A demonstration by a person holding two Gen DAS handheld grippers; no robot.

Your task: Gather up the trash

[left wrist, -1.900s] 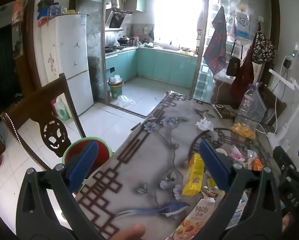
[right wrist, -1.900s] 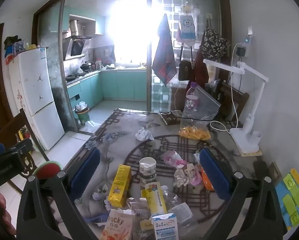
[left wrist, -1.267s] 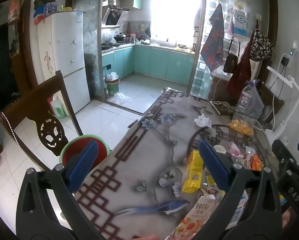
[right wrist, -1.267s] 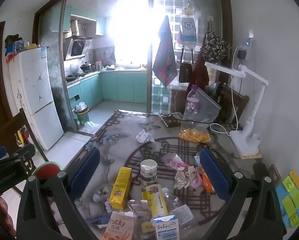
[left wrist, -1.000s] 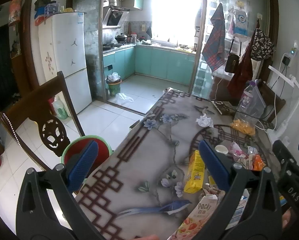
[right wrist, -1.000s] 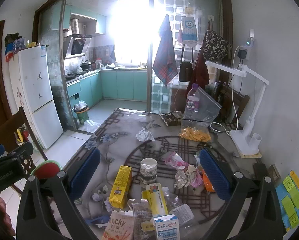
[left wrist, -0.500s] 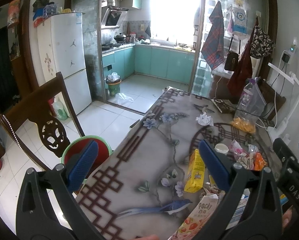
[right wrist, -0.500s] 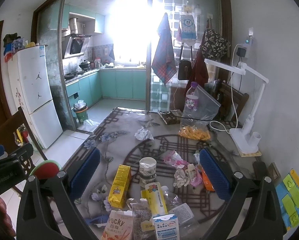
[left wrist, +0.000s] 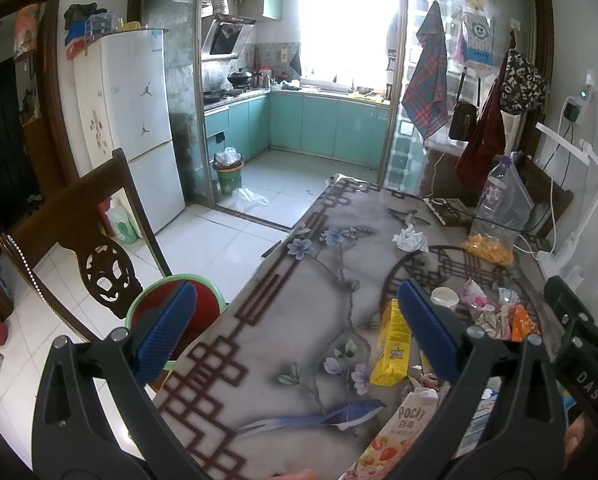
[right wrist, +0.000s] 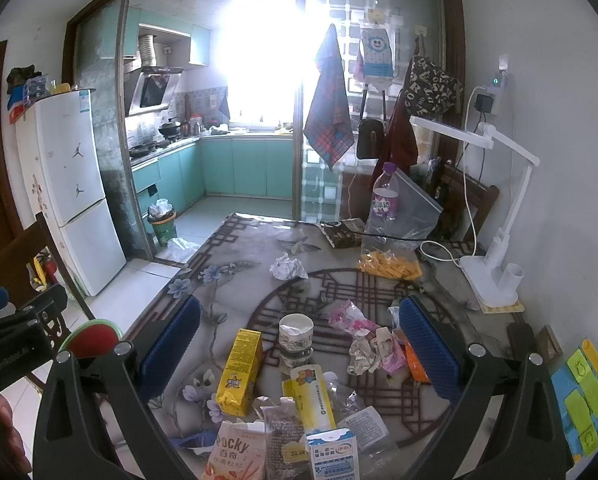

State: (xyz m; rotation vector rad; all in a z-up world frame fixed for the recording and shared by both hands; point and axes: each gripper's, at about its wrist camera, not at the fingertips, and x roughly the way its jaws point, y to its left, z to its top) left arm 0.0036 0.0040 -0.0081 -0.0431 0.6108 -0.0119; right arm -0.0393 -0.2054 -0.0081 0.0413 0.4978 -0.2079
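Note:
Trash lies scattered on the patterned table (right wrist: 235,280): a yellow carton (right wrist: 239,372), a paper cup (right wrist: 295,340), a Pocky box (right wrist: 235,454), a blue-and-white milk carton (right wrist: 333,456), crumpled wrappers (right wrist: 373,350) and a white paper ball (right wrist: 287,268). My right gripper (right wrist: 299,356) hovers open above this pile, holding nothing. My left gripper (left wrist: 295,334) is open too, above the table's left edge, with the yellow carton (left wrist: 393,344) beside its right finger. A red bin with a green rim (left wrist: 203,314) stands on the floor left of the table.
A carved wooden chair (left wrist: 79,240) stands left of the table by the bin. At the table's far right are a plastic bottle (right wrist: 385,200), a clear bag of orange snacks (right wrist: 391,264) and a white desk lamp (right wrist: 495,272). A fridge (left wrist: 135,128) and kitchen lie beyond.
Both grippers stay open and hover almost in place, with only slight drift of the view; nothing on the table has moved.

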